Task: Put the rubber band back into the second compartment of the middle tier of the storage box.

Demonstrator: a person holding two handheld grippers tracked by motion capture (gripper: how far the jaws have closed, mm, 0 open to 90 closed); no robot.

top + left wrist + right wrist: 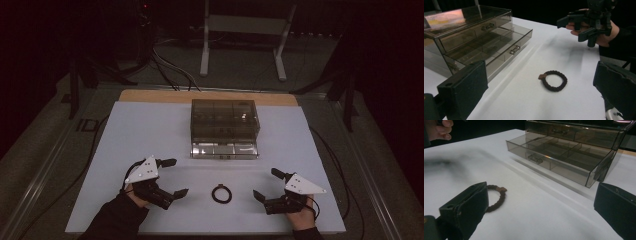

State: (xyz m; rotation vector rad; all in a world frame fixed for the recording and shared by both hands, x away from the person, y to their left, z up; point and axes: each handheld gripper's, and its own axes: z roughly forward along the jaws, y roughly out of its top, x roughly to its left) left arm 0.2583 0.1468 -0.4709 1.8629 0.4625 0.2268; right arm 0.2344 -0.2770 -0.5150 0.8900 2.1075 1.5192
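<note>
**Drawer open, bracelet not yet picked up**

You had the lower drawer (224,149) of the smoky clear organizer box (225,119) pulled out toward you, its divided compartments looking empty as far as the gripper views showed. The dark braided bracelet (221,194) lay flat on the white table (150,125), at 6 o'clock from the drawer and well apart from it, between your two grippers. Your left gripper (173,177) sat at 9 o'clock from the bracelet with its jaws spread wide and holding nothing. Your right gripper (268,184) sat at 3 o'clock from it, jaws likewise apart and empty. I judged the opening step done; grasping the bracelet, placing it in a compartment and pushing the drawer closed all remained.
</note>
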